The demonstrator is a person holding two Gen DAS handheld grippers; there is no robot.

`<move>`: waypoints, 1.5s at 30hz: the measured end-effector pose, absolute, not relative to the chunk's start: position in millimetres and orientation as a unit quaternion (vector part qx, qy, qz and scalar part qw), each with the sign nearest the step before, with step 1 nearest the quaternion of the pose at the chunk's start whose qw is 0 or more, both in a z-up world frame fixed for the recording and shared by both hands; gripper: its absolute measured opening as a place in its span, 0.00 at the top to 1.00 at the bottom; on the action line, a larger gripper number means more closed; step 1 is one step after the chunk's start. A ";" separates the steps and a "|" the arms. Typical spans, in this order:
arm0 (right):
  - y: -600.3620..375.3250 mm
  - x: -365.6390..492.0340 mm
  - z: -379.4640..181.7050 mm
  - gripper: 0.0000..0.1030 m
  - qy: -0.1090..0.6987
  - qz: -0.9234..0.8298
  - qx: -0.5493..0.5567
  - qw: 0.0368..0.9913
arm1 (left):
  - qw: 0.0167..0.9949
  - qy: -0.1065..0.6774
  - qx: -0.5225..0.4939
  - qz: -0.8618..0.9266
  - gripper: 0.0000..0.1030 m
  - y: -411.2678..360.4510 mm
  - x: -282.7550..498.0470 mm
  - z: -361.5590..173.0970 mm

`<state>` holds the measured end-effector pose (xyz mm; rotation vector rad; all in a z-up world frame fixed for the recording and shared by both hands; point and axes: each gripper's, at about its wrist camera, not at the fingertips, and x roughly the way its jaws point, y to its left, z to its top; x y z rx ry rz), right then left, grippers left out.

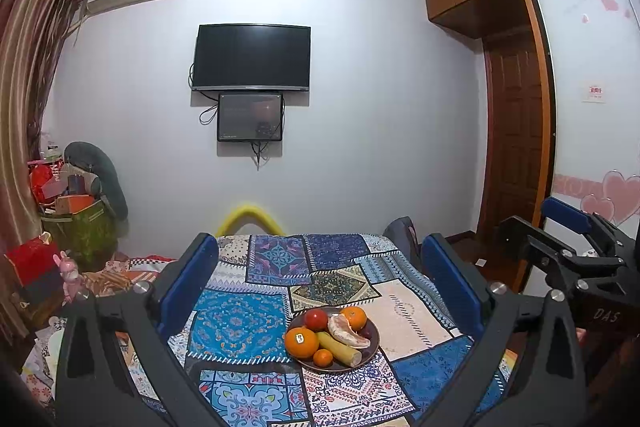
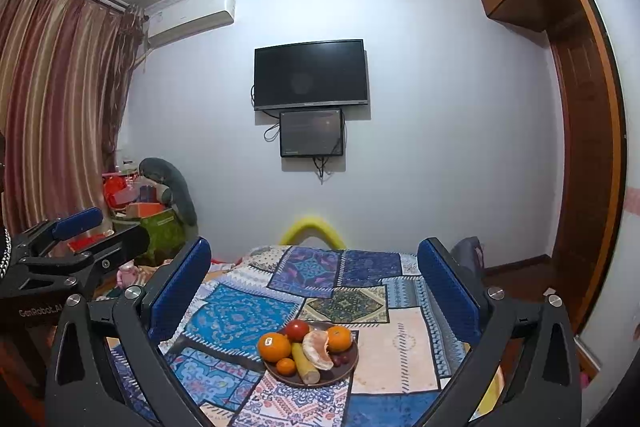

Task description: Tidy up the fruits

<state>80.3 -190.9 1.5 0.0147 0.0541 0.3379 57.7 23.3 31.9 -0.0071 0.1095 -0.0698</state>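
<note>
A dark brown plate (image 1: 372,347) (image 2: 348,367) sits on the patchwork-covered table (image 1: 248,327) (image 2: 240,311). It holds a large stickered orange (image 1: 301,341) (image 2: 273,347), a small orange (image 1: 323,357) (image 2: 286,366), another orange (image 1: 354,317) (image 2: 339,338), a red tomato (image 1: 316,319) (image 2: 297,330), a banana (image 1: 340,349) (image 2: 305,365) and a peeled citrus (image 1: 347,333) (image 2: 317,350). My left gripper (image 1: 320,279) is open and empty, above and short of the plate. My right gripper (image 2: 316,279) is open and empty likewise. Each gripper shows in the other's view (image 1: 576,247) (image 2: 68,247).
A yellow chair back (image 1: 250,217) (image 2: 312,229) stands behind the table's far edge. A grey chair (image 1: 404,235) is at the far right corner. Boxes and bags (image 1: 76,215) are piled at the left by the curtain. A wardrobe and door (image 1: 516,147) are at the right.
</note>
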 end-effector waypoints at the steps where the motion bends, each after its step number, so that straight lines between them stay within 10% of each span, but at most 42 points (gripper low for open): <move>1: -190.6 80.6 1.5 0.00 0.027 0.169 0.007 0.985 | 0.998 0.055 -0.004 -0.035 0.00 23.3 57.4 32.0; 45: -190.8 79.1 3.1 0.00 0.028 0.168 0.012 0.985 | 0.997 0.052 -0.008 -0.049 0.00 23.2 60.7 28.3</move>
